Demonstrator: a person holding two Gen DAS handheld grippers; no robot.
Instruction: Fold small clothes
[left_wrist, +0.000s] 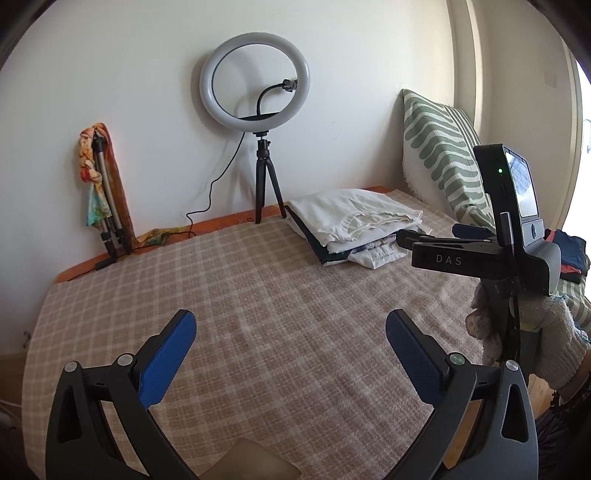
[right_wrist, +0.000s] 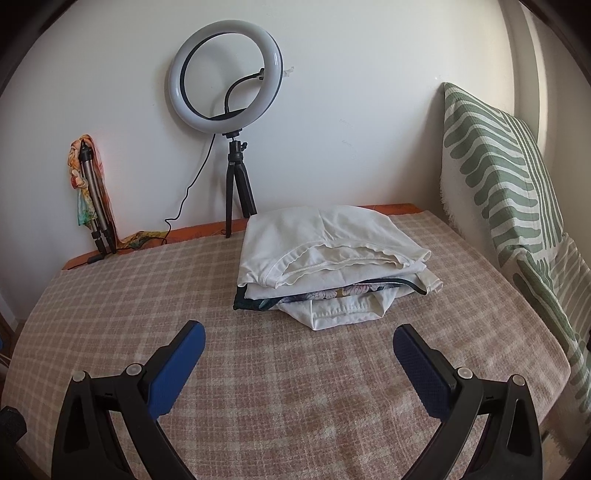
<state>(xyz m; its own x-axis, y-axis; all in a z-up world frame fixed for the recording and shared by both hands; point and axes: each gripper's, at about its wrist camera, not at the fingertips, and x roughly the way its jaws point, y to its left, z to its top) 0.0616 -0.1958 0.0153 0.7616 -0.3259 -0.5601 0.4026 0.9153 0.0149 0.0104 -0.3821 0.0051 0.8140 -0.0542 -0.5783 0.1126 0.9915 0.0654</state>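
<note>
White stack (right_wrist: 332, 266): folded clothes, lay on checked cloth (right_wrist: 258, 369)
Left gripper (left_wrist: 291, 328): wide, empty
Right gripper (right_wrist: 299, 339): wide, empty, near stack

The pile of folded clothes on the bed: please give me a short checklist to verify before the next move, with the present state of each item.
1. Left tool open, holding nothing: ok.
2. Right tool open, holding nothing: ok.
3. Pile of folded clothes neat: not ok, lower layers stick out.
4. Checked blanket bare in front of the tools: ok.
5. Next unfolded garment located: cannot tell.
</note>
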